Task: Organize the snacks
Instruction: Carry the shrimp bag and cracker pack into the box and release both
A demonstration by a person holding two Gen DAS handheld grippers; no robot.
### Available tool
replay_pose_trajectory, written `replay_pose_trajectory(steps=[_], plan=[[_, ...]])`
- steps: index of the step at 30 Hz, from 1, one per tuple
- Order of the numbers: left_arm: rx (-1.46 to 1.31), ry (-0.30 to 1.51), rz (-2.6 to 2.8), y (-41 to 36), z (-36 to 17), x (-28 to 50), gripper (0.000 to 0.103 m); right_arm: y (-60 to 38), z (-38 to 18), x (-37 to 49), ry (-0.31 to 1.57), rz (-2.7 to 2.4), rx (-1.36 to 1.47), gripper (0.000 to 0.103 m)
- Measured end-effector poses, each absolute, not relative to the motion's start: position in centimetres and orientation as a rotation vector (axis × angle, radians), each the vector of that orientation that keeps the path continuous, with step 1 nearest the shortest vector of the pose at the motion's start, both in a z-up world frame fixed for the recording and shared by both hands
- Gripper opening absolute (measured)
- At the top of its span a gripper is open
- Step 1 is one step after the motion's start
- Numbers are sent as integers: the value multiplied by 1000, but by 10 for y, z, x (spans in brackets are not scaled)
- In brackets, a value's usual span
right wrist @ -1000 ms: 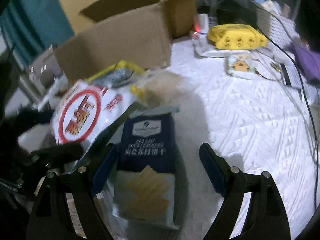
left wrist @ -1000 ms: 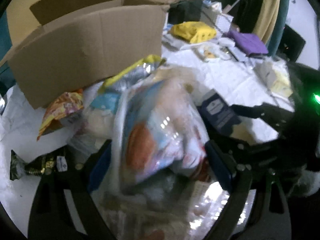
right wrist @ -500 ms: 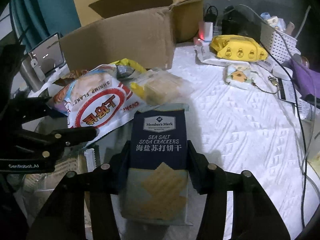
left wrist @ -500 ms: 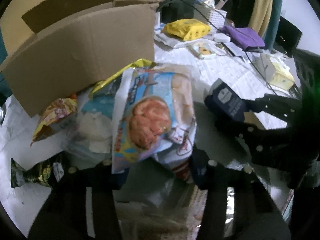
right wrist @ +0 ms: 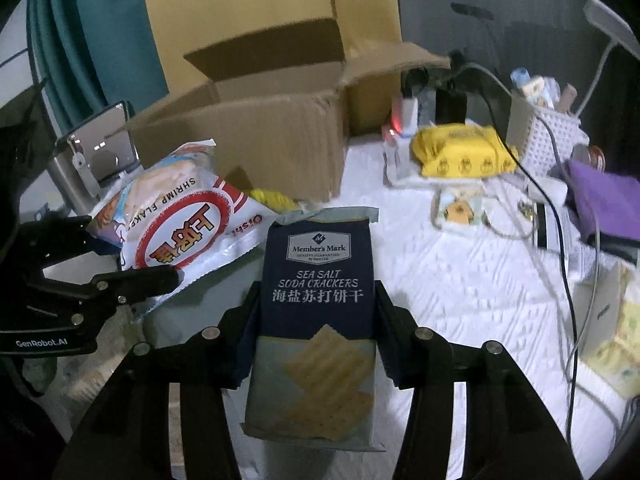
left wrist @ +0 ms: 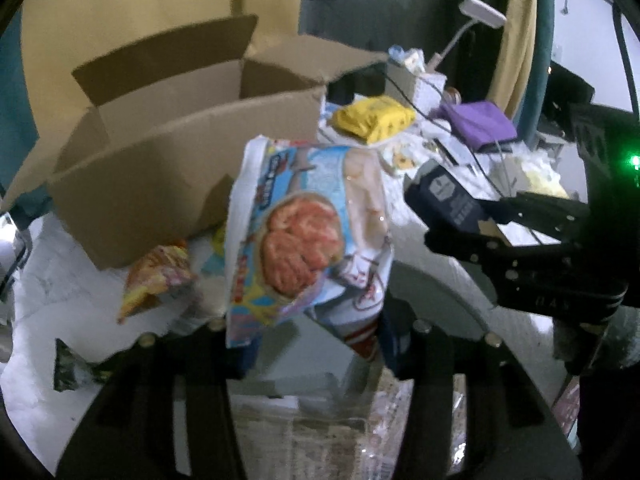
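**Both packets gripped and coming up off the pile**

A second ago both tongs stood wide over the heap of snacks in front of the open brown cardboard box. Their jaws have just been closing. The left tongs are now clamped on the lower edge of the crinkly white-and-blue shrimp flake bag, and the right tongs are clamped on the sides of the dark navy sea salt soda cracker packet.

Both packets now stand higher against the box than half a second ago. The shrimp bag hangs clear in front of the box's near wall, and the cracker packet is just right of that wall, above the white quilted worktop.

The pick-up looks done for both. What seems to remain is carrying them over the near wall and letting go inside. An orange-yellow snack bag remains at the foot of the box.
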State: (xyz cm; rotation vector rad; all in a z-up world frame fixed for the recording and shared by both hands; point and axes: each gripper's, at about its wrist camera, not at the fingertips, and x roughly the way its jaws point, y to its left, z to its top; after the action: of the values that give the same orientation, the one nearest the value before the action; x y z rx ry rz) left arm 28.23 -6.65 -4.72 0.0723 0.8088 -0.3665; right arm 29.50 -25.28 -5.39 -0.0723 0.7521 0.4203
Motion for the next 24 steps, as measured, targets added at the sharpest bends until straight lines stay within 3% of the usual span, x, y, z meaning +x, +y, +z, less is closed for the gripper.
replay_pose_trajectory(steps=[24], plan=[[-37,645,-232,36,10,347,49,-196,12,376,603,469,-86,53]])
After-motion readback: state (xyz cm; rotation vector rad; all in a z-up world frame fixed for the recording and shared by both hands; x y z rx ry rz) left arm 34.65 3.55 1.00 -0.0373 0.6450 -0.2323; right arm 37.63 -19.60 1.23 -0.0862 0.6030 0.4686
